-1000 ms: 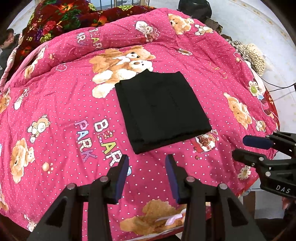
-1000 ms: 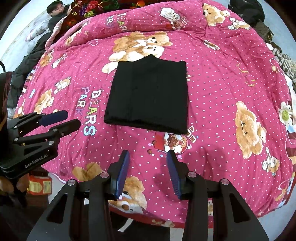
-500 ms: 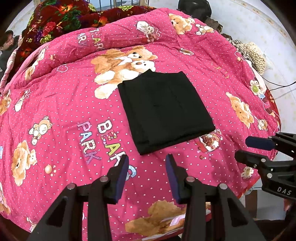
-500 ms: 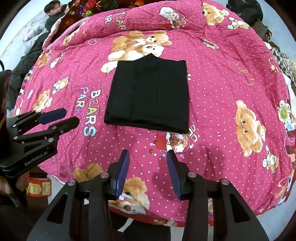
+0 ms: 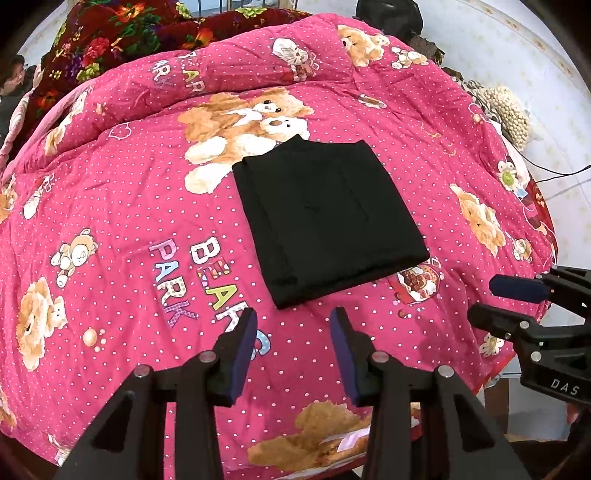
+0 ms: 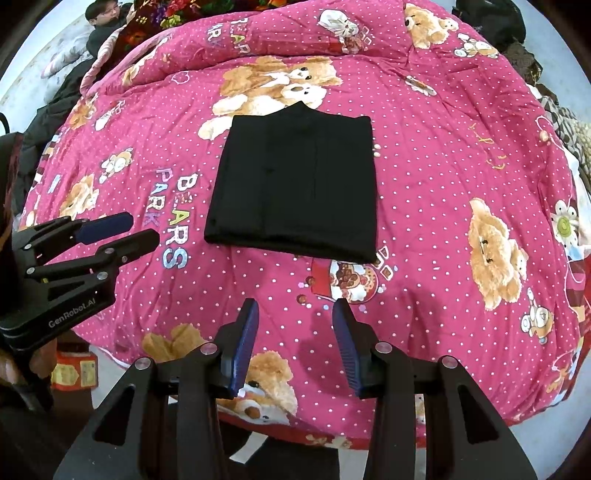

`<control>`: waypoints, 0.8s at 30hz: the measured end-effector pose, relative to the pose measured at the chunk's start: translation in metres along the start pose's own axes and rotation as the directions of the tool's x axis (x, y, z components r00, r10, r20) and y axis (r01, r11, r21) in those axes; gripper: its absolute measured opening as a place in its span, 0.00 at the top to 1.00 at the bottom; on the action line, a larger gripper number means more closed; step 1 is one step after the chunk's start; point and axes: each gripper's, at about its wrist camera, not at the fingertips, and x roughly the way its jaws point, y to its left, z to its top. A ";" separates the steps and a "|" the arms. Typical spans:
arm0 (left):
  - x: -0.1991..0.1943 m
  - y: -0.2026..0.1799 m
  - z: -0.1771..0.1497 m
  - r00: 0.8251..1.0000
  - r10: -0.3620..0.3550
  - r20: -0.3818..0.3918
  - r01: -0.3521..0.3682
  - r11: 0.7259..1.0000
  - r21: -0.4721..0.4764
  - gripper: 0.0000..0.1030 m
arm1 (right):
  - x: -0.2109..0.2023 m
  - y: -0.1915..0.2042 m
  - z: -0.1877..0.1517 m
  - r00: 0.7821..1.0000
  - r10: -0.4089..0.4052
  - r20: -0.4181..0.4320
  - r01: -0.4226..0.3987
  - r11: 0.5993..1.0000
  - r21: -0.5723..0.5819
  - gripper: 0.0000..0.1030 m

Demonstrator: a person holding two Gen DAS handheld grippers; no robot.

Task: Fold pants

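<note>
The pink quilt (image 5: 110, 206) lies open on all sides of the folded black pants (image 5: 325, 218), with bare quilt to their left, right, near and far edges, so a gripper could come down anywhere around them. The left gripper (image 5: 293, 350) and right gripper (image 6: 293, 347) hang over the near edge of the bed, jaws apart and holding nothing, well apart from each other. Obstacles sit only at the margins: a floral blanket (image 5: 122, 40) and a person (image 6: 107, 18) at the far left, dark bundles (image 6: 491, 18) at the far right, and a knobbly cream heap (image 5: 511, 114) with a cable (image 5: 554, 177) beside the right edge
</note>
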 end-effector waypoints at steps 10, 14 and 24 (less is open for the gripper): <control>0.005 -0.001 0.001 1.000 -0.011 -0.015 0.011 1.000 0.003 0.58 | 0.003 0.001 0.002 1.000 -0.005 -0.017 0.005 1.000 -0.001 0.59; 0.007 -0.002 0.002 1.000 -0.014 -0.015 0.014 1.000 0.004 0.58 | 0.004 0.000 0.003 1.000 -0.006 -0.016 0.006 1.000 0.001 0.59; 0.008 -0.004 0.003 1.000 -0.008 -0.017 0.008 1.000 0.001 0.58 | 0.006 -0.003 0.002 1.000 0.009 -0.020 -0.009 1.000 -0.006 0.59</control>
